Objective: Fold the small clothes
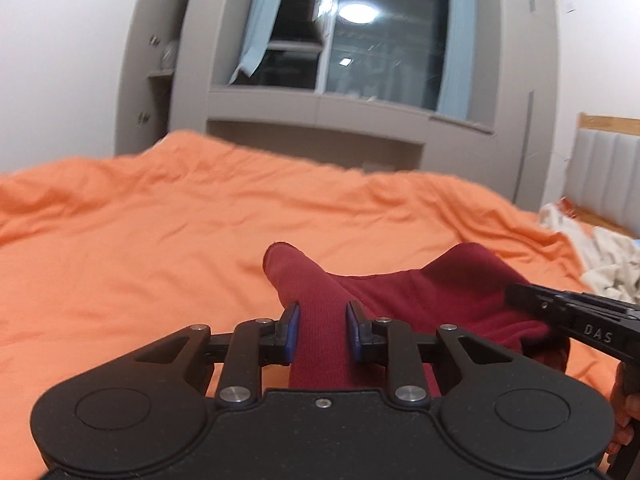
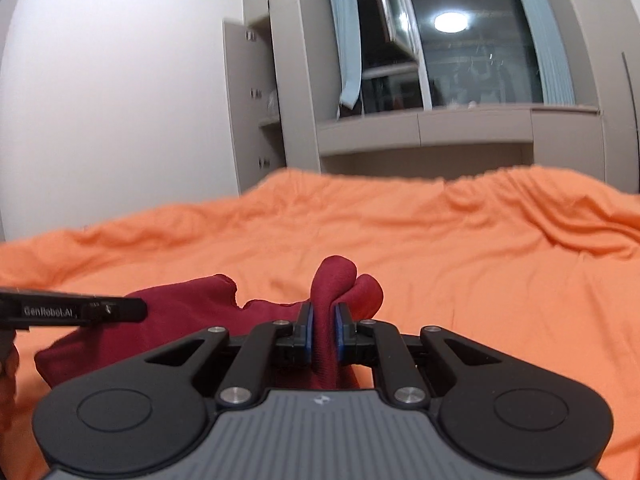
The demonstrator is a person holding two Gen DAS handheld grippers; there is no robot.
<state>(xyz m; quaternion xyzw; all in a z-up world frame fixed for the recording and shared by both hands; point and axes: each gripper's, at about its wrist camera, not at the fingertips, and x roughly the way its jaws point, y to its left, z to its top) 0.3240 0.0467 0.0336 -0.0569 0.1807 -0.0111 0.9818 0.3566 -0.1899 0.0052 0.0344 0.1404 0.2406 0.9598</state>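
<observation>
Over the orange bedspread [image 1: 120, 240], the left gripper [image 1: 322, 332] pinches one end of the dark red garment [image 1: 420, 300], the right gripper [image 2: 323, 334] clamps its other bunched end, stretching it sideways between them, and only the left view shows pale laundry [image 1: 600, 256].

A: What is seen of the dark red garment [image 1: 404, 300]?
B: Fine-knit cloth, matt.
A: And the orange bedcover [image 1: 160, 220]?
B: Soft creased fabric. Matt black plastic and bright metal rivets are noted on the left gripper [image 1: 322, 330].
</observation>
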